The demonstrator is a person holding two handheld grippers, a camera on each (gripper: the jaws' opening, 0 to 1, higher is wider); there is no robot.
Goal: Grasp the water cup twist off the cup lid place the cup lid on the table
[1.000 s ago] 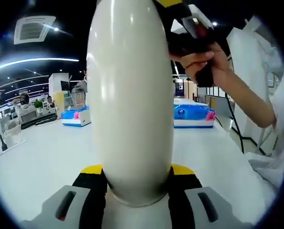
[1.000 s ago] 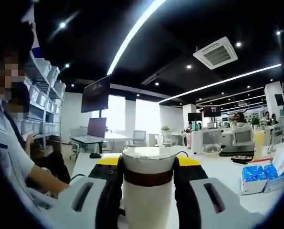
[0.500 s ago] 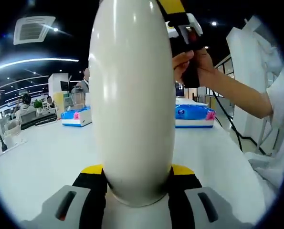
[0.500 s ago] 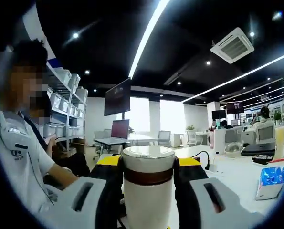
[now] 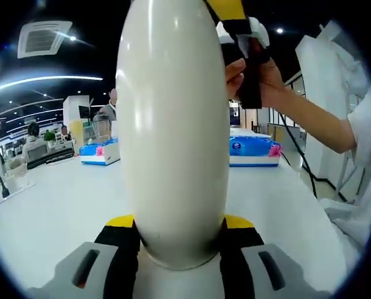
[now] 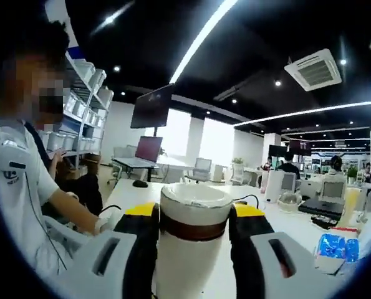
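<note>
In the left gripper view, my left gripper (image 5: 179,240) is clenched around the body of the big white cup (image 5: 173,124), standing above the white table (image 5: 54,208). In the right gripper view, my right gripper (image 6: 193,225) grasps the lid (image 6: 194,208), with its brown band, on top of the cup.
</note>
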